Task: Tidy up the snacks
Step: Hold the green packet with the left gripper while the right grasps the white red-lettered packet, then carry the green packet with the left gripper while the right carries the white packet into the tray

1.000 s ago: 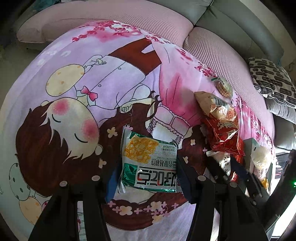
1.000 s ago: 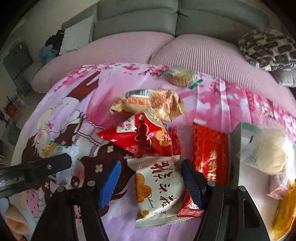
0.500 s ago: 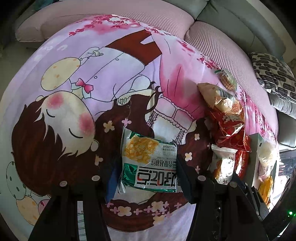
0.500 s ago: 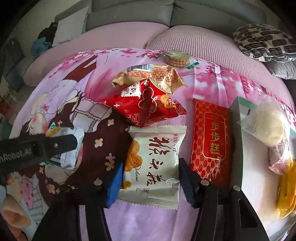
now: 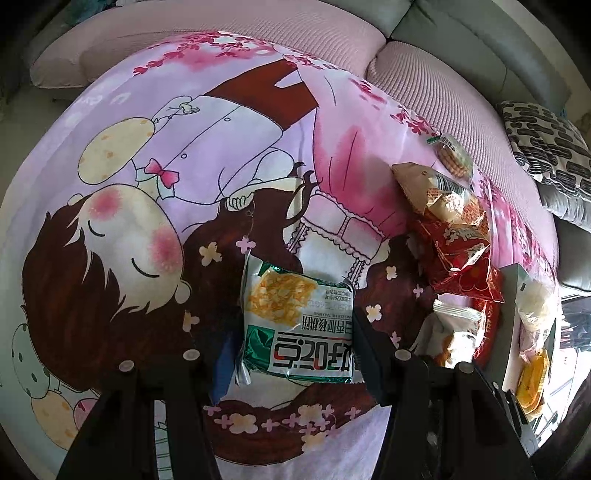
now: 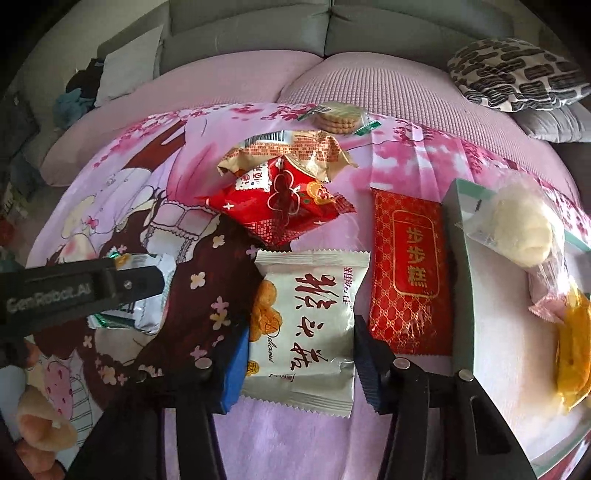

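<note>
My left gripper (image 5: 295, 354) is shut on a green and white snack pack (image 5: 295, 317), held over the pink cartoon blanket (image 5: 184, 147). That pack also shows at the left in the right wrist view (image 6: 144, 310). My right gripper (image 6: 299, 365) stands around a white snack pack with black characters (image 6: 306, 317); its blue pads touch both sides of the pack, which lies on the blanket. A red puffed pack (image 6: 280, 203), a tan pack (image 6: 291, 151), a round biscuit pack (image 6: 338, 118) and a flat red pack (image 6: 410, 273) lie beyond it.
A white tray with a green rim (image 6: 461, 277) at the right holds a white bun in clear wrap (image 6: 521, 229) and a yellow snack (image 6: 572, 343). A grey sofa back (image 6: 406, 29) and a patterned cushion (image 6: 517, 70) lie behind.
My right gripper has moved forward and down over the white pack, and its jaws now touch the pack's sides. My left gripper keeps the green pack and has shifted slightly.
</note>
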Tool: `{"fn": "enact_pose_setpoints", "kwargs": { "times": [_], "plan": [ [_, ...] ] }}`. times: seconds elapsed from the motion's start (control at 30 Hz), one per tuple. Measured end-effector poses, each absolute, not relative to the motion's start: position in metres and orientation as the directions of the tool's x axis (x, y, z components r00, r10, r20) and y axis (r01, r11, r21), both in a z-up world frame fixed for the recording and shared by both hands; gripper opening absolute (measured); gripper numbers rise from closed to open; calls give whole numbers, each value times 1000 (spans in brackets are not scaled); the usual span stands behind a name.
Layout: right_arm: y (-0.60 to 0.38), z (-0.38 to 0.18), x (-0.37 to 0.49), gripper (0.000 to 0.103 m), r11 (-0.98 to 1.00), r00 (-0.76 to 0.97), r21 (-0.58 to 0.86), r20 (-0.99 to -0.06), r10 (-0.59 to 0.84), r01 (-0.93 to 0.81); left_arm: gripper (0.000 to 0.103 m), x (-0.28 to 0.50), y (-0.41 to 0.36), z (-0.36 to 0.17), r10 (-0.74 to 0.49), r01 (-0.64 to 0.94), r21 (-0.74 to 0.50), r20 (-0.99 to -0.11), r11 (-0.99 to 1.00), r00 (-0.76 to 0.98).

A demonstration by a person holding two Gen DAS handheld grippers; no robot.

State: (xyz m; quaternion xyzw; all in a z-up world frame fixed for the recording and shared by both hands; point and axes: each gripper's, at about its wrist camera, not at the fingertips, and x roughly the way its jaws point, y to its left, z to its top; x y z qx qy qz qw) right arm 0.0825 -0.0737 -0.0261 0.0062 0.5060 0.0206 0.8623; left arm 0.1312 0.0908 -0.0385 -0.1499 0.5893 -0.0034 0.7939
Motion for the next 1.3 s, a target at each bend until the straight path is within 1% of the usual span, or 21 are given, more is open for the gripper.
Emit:
{"fn": "enact_pose_setpoints", "kwargs": {
  "times": [0.33,0.77,1.13,1.3],
  "plan": [
    [-83,-5,66,54,994,534,109,-839,102,-18,57,126,83,-28,-165,-161,-231,-925,960,343],
    [-103,41,47,54,980,626,197,-764,159,-9,57,107,70,12,-141,-102,-211,-875,972,464],
    [-148,52,41,54,961,651,266,-744,151,81,57,98,62,35,-106,-100,-182,-852,978,512],
    [-177,54,40,54,947,658,289,-742,129,140,57,97,51,41,-112,-86,-183,-848,979,519]
  ]
}}
